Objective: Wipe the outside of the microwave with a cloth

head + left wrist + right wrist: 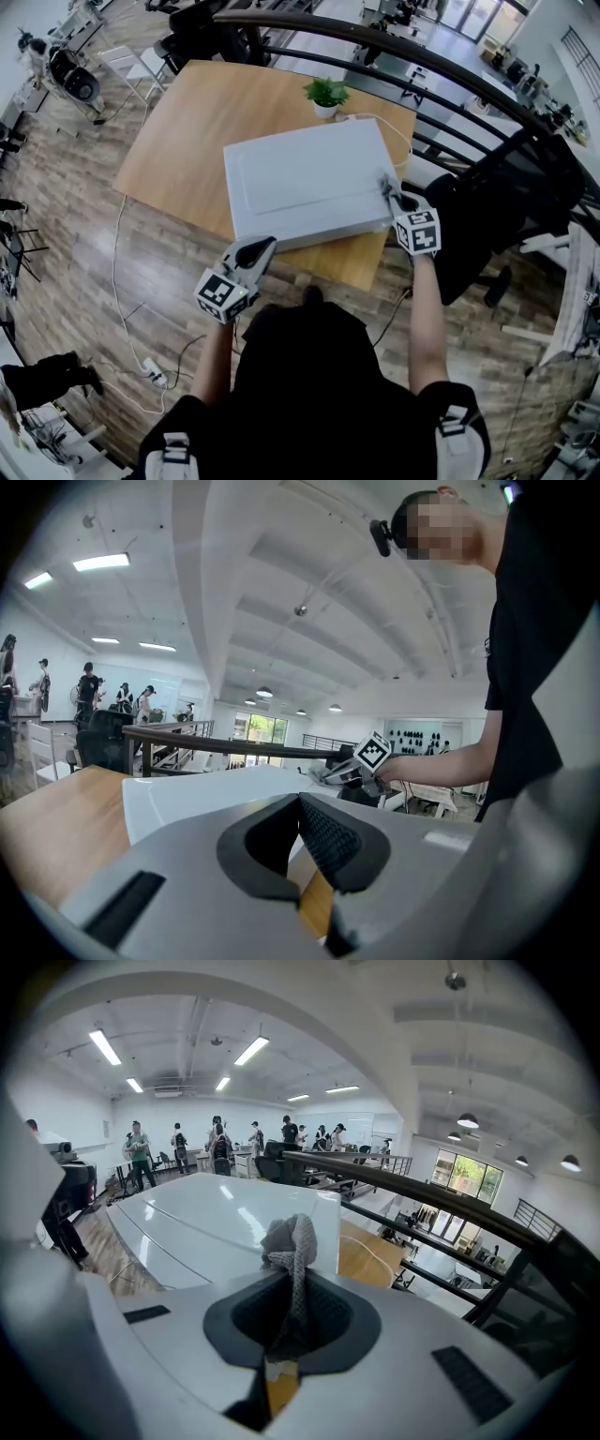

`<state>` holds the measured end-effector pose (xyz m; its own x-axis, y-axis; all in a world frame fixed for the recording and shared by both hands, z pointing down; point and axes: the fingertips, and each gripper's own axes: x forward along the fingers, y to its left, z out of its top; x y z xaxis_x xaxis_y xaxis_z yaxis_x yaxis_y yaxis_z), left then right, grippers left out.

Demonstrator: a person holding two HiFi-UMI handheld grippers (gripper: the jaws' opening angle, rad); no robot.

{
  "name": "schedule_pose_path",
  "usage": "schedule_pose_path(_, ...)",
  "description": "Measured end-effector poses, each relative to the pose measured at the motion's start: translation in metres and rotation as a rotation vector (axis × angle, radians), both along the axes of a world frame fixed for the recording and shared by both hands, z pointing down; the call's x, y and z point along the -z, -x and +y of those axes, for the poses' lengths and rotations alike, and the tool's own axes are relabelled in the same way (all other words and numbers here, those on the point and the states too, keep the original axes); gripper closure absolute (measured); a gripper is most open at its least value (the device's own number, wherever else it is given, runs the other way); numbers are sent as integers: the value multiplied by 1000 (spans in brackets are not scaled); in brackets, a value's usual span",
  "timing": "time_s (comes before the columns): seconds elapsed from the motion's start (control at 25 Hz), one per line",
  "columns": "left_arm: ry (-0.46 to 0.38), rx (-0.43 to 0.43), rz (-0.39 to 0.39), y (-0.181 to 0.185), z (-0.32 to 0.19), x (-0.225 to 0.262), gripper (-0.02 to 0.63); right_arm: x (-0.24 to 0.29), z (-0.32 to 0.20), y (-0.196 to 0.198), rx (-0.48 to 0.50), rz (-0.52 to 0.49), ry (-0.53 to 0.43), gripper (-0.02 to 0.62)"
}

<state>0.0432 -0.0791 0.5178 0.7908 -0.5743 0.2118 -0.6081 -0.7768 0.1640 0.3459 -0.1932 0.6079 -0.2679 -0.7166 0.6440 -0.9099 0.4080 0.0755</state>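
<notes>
A white microwave (305, 183) stands on a wooden table (183, 141). My right gripper (389, 192) is shut on a grey cloth (289, 1241), with the cloth against the microwave's near right top corner (319, 1206). A bunched end of the cloth sticks up past the jaws in the right gripper view. My left gripper (258, 249) sits just off the microwave's near left corner, jaws closed together with nothing between them. In the left gripper view the microwave (197, 794) lies ahead and the right gripper (349, 772) shows at its far edge.
A small potted plant (326, 96) stands behind the microwave, with a white cable (389, 127) beside it. A dark railing (422, 70) curves along the table's far side. A black office chair (506, 202) is at the right. Cables and a power strip (150, 373) lie on the floor at the left.
</notes>
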Motion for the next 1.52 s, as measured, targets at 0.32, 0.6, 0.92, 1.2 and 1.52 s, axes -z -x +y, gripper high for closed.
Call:
schedule_pose_path(0.32, -19, 56, -8, 3, -1, 1, 604, 0, -20, -13, -3, 15, -15, 577)
schedule_pose_path(0.6, -50, 69, -13, 4, -2, 2, 604, -3, -31, -17, -5, 13, -13, 577)
schedule_pose_path(0.92, -27, 96, -8, 17, -5, 3, 604, 7, -51, -11, -9, 29, -53, 577)
schedule_pose_path(1.2, 12, 98, -9, 33, -9, -6, 604, 2, -54, -8, -29, 62, -39, 578)
schedule_pose_path(1.52, -6, 72, 12, 43, -25, 1, 604, 7, -62, 3, -36, 92, -51, 578)
